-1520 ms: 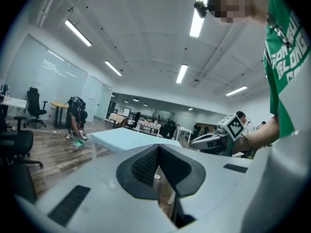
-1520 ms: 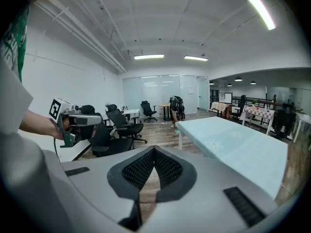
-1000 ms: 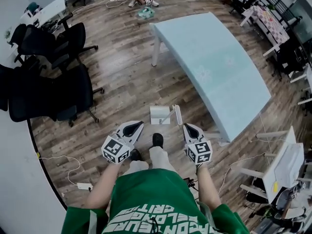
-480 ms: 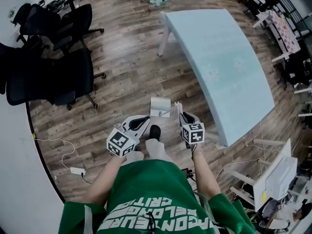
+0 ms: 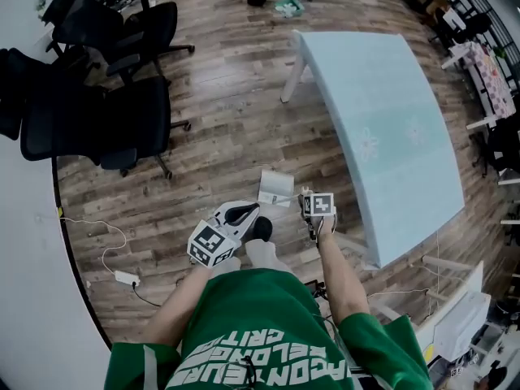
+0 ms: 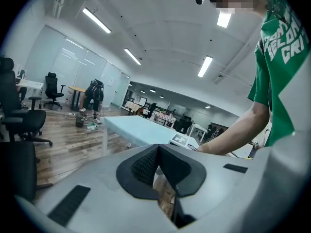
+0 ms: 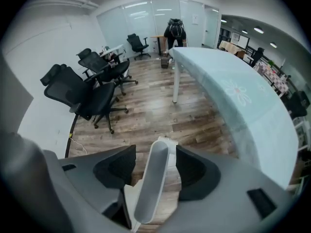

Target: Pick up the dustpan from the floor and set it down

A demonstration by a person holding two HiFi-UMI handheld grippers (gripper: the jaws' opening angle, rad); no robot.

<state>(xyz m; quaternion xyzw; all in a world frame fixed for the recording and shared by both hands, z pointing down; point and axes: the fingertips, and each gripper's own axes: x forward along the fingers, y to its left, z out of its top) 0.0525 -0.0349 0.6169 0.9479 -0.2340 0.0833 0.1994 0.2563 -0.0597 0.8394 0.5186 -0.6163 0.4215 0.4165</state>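
Observation:
The white dustpan [image 5: 276, 187] lies on the wood floor in front of my feet, its handle toward my right gripper [image 5: 308, 197]. That gripper points steeply down over it. In the right gripper view its jaws are opening and stand wide on either side of the trough-shaped dustpan handle [image 7: 151, 178], with a gap at each pad. So my right gripper [image 7: 155, 153] has no hold on it. My left gripper [image 5: 246, 210] hovers above my shoe, left of the dustpan. The pads of my left gripper [image 6: 157, 150] meet with nothing between them.
A long pale blue table [image 5: 382, 120] stands just right of the dustpan, its white leg [image 5: 291, 84] further off. Black office chairs [image 5: 106, 128] crowd the left. A power strip [image 5: 123, 278] and its cable lie on the floor at lower left. My black shoe [image 5: 262, 229] is close behind the dustpan.
My right gripper has dropped and tipped downward onto the dustpan handle, and its jaws have gone from shut to wide apart. My left gripper has sunk a little.

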